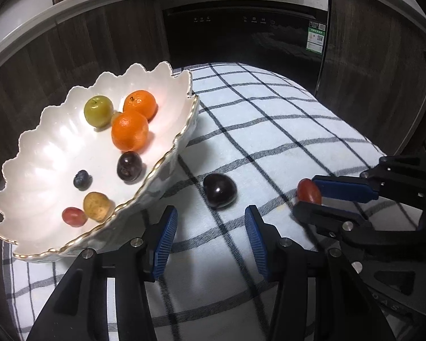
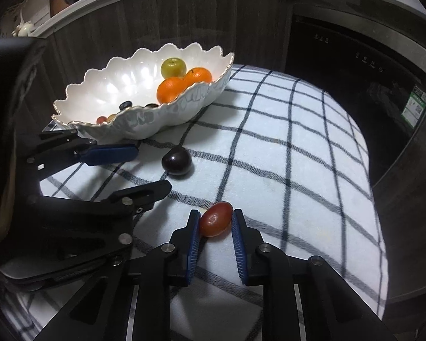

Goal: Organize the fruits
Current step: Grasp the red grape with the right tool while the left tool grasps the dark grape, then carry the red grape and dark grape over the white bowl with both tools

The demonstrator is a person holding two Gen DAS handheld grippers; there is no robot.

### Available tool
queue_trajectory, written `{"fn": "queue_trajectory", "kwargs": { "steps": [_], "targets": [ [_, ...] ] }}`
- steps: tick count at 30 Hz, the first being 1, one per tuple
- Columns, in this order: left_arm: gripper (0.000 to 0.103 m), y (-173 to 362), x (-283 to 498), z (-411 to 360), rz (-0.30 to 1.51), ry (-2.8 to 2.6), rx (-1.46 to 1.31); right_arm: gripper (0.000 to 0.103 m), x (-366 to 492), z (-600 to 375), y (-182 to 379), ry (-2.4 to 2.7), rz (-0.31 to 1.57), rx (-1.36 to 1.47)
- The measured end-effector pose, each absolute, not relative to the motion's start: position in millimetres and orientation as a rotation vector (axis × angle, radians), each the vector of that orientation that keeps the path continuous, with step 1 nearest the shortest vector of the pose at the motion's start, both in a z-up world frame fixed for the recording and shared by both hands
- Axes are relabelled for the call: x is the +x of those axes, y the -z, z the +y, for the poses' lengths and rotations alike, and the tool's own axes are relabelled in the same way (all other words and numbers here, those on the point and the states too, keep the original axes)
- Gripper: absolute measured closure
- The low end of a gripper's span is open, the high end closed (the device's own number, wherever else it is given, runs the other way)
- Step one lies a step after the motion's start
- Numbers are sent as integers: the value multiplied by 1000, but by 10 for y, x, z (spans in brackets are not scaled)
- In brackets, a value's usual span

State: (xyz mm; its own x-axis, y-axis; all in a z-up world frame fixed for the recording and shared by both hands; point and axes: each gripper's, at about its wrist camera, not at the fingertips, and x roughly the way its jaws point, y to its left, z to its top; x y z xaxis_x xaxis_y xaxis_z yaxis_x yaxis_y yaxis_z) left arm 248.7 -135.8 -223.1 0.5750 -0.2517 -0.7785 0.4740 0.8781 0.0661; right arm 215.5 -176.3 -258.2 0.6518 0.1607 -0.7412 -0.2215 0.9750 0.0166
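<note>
A white scalloped bowl (image 1: 42,153) with a gold rim stands on the checked cloth at the left; it also shows in the right wrist view (image 2: 105,85). It holds two oranges (image 1: 129,131), a green apple (image 1: 98,110), a dark grape, a blueberry, a red grape and a small brown fruit. A dark plum (image 1: 220,190) lies on the cloth beside the bowl, just ahead of my open left gripper (image 1: 210,224); it also shows in the right wrist view (image 2: 176,160). My right gripper (image 2: 215,223) is shut on a red grape tomato (image 2: 216,218), low over the cloth.
The table is covered by a white cloth with black checks (image 2: 298,142). Behind it are dark wood cabinets and a black built-in appliance (image 1: 247,28). The table's edge drops off at the right and far sides.
</note>
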Motion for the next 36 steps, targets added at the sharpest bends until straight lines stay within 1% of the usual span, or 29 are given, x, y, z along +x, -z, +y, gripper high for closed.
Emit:
{"fn": "queue_trajectory", "kwargs": {
  "steps": [16,19,21,24,36],
  "targets": [
    [54,2239,2635,-1637,850,334,286,79,2193,-2129,2508,-153,802,-44],
    [59,2282,2652,-1646,861,326,294,79,2204,-2142,2514,-151,800,-41],
    [67,2309,2658,-1651,869,325,301,79,2209,-2150,2525,-150,802,-36],
    [76,2308,2645,-1660,862,323,305,79,2206,-2159,2533,-148,801,-30],
    [77,2242,2577,-1640,849,331,306,79,2173,-2147,2497,-147,795,-24]
  ]
}}
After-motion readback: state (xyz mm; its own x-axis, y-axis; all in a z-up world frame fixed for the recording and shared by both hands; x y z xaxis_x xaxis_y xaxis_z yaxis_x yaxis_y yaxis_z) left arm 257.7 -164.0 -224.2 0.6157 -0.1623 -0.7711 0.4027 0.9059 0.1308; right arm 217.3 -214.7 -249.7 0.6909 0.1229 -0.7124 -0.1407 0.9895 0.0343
